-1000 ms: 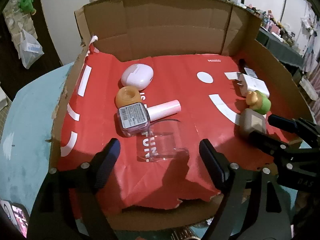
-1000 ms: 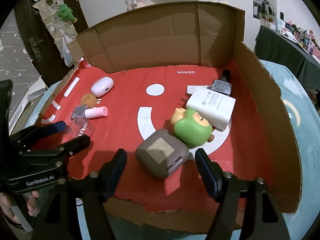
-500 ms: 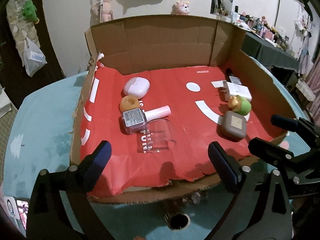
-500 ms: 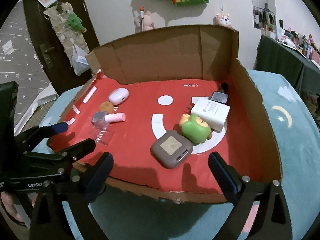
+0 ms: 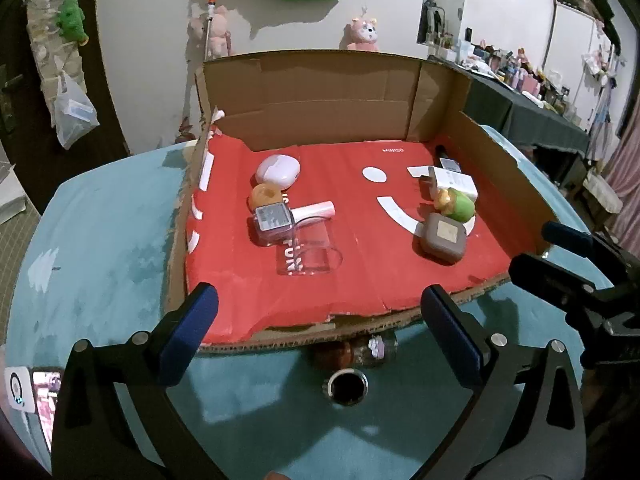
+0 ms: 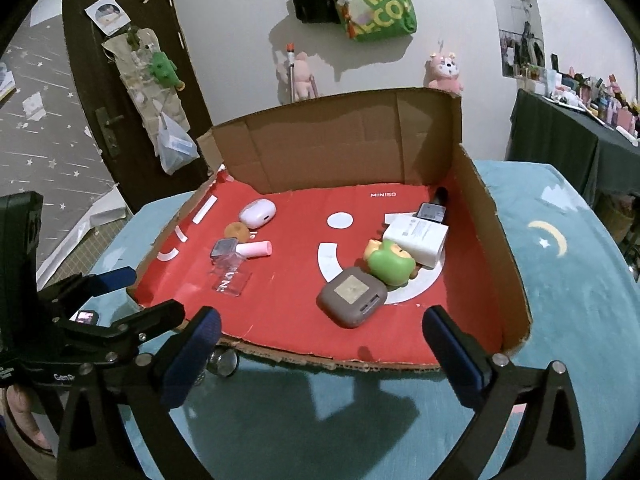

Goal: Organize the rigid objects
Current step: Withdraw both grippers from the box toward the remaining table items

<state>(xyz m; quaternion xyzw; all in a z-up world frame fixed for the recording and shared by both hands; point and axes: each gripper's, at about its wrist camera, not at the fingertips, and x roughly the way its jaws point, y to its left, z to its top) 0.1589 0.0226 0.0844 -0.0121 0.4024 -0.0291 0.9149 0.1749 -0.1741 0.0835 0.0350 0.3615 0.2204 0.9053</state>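
A cardboard tray (image 5: 332, 92) (image 6: 492, 232) with a red liner lies on the teal table. On its left are a white oval case (image 5: 278, 171) (image 6: 258, 213), an orange round piece (image 5: 265, 197), a pink-capped bottle (image 5: 292, 218) (image 6: 244, 249) and a clear box (image 5: 306, 256) (image 6: 230, 276). On its right are a brown square case (image 5: 443, 236) (image 6: 353, 296), a green toy (image 5: 458, 205) (image 6: 390, 266), a white box (image 5: 454, 180) (image 6: 418, 236) and a dark bottle (image 6: 434, 208). My left gripper (image 5: 320, 334) and right gripper (image 6: 324, 354) are open and empty, in front of the tray's near edge.
A small bottle with a round opening (image 5: 346, 386) lies on the table below the tray's front edge; it also shows in the right wrist view (image 6: 224, 362). A phone (image 5: 34, 396) lies at the near left. A dark table with clutter (image 6: 576, 136) stands at the right.
Both grippers have pulled back and up from the tray, from over its front part to in front of its edge. The objects in the tray have not moved.
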